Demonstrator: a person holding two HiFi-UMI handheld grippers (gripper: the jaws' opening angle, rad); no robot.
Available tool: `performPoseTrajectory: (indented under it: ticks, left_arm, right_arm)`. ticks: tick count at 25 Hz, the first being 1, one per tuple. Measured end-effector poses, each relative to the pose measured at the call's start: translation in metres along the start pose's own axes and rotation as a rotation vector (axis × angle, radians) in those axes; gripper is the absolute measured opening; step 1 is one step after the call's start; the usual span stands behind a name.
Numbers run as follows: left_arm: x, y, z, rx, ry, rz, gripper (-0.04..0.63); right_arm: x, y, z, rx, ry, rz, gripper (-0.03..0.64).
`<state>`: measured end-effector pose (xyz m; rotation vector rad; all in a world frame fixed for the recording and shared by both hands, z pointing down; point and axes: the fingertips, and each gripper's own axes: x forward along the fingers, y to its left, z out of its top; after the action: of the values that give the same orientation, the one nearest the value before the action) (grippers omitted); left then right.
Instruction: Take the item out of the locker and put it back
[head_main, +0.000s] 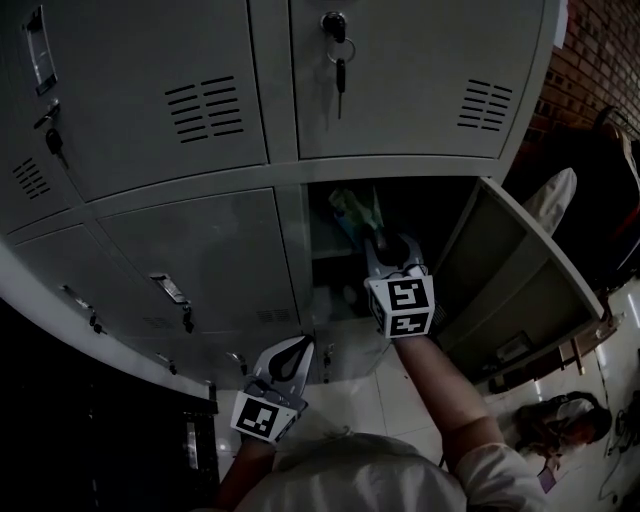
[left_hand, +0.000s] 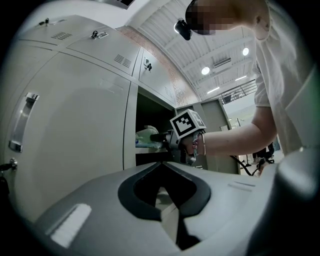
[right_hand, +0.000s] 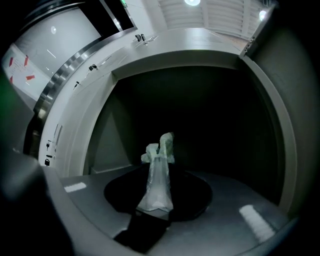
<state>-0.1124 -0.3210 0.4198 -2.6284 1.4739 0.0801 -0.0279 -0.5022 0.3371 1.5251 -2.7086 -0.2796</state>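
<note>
Grey locker (head_main: 293, 250) open, pale green packet (right_hand: 159, 175) in right gripper (head_main: 392, 248) jaws

The item (head_main: 352, 212) sits inside the open locker (head_main: 420, 168) (door (head_main: 505, 275) swung right).

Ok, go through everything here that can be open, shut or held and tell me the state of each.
Right gripper: closed on the pale green packet.
Pale green packet: held in the right gripper's jaws, at the mouth of the open locker.
Left gripper: shut, empty.
Open locker door: swung wide open.
Door above it: closed.
Key: hanging in that upper door's lock.
Door to its left: closed.
</note>
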Motion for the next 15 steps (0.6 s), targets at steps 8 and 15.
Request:
performPoseTrajectory:
  ticks: [8,15]
  left_arm:
    - [-0.004,0.007,-0.002,-0.010,0.008,0.007,-0.002]
    - [-0.012,0.010,0.004,-0.004,-0.007,0.010,-0.002]
  right_arm:
    - [0.001,-0.003,0.006,0.020,-0.060,-0.003,0.307]
    - [-0.046,0.011,0.013,-0.004,-0.104,0.007,0.384]
